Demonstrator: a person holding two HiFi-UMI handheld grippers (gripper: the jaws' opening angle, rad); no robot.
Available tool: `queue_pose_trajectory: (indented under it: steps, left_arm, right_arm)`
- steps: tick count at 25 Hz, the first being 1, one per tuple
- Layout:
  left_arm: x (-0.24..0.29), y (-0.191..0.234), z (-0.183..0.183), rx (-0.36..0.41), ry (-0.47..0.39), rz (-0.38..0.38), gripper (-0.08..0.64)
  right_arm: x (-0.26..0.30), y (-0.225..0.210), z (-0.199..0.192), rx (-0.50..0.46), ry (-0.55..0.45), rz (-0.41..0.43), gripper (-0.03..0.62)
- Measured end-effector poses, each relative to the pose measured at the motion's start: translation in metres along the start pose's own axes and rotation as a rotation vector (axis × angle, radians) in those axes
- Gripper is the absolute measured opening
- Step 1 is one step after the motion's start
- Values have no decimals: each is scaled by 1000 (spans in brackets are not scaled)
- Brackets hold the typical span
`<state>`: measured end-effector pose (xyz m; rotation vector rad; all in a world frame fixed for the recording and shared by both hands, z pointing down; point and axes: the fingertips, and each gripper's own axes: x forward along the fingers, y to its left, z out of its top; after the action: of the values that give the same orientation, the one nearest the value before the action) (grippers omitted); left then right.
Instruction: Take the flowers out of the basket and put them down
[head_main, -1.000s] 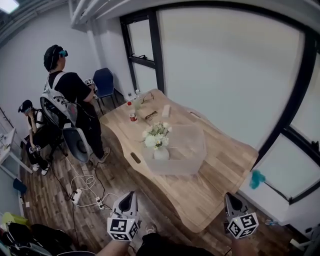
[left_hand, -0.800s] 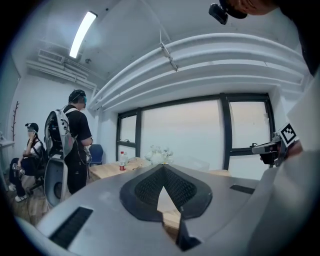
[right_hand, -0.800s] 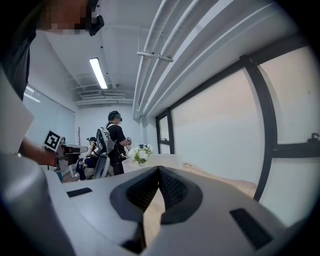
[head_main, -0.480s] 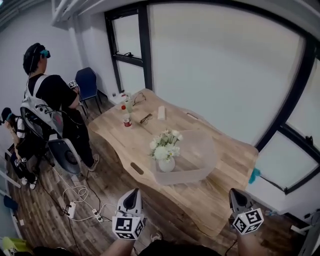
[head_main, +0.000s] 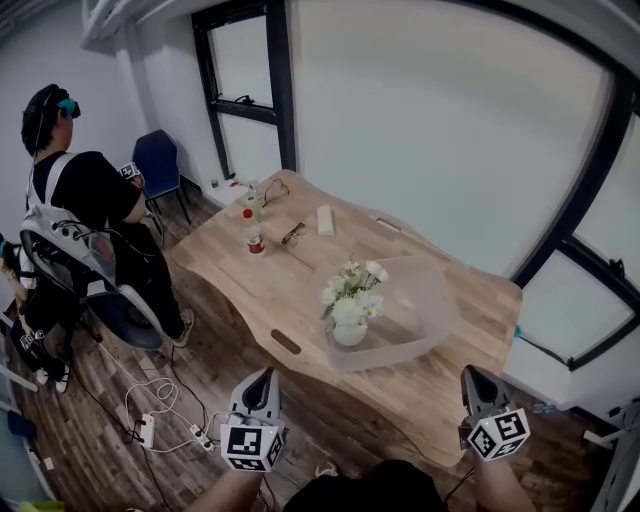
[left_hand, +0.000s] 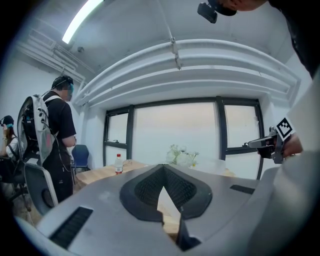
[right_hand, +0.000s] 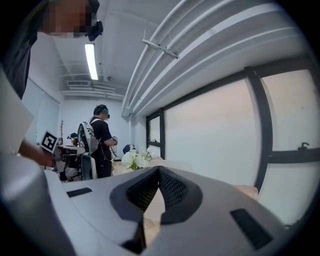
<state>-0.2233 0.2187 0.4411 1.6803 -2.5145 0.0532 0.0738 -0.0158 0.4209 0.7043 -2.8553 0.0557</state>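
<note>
The bunch of white flowers (head_main: 352, 288) stands upright in a small round white vase (head_main: 350, 334) at the centre of the head view, inside the left end of a translucent plastic basket (head_main: 428, 300). The basket rests on a light wooden surface (head_main: 270, 280) with a wavy edge that runs from the upper middle of the frame to the lower right. Further up the surface, well apart from the basket, are a clear bottle with a red cap and label (head_main: 251, 232), a pair of glasses (head_main: 293, 235) and a small white block (head_main: 324, 220). At the bottom of the frame the left claw (head_main: 262, 378) and the right claw (head_main: 474, 380) hover short of the surface's near edge, both pointing towards the basket. Each has its tips pressed together and nothing held. At the upper left a person in a black shirt and white harness (head_main: 75, 200) stands near a blue chair (head_main: 157, 165), and a white power strip (head_main: 148, 430) lies on the wooden floor at the lower left.
</note>
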Motion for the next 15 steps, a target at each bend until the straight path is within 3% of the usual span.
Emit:
queue_pose_trajectory:
  steps: [9, 15]
  left_arm:
    - [10, 19, -8, -38, 36, 64, 5]
    - [30, 34, 18, -20, 48, 99, 5]
  right_arm:
    - [23, -25, 2, 33, -6, -6, 21]
    - [78, -32, 16, 74, -42, 46, 21]
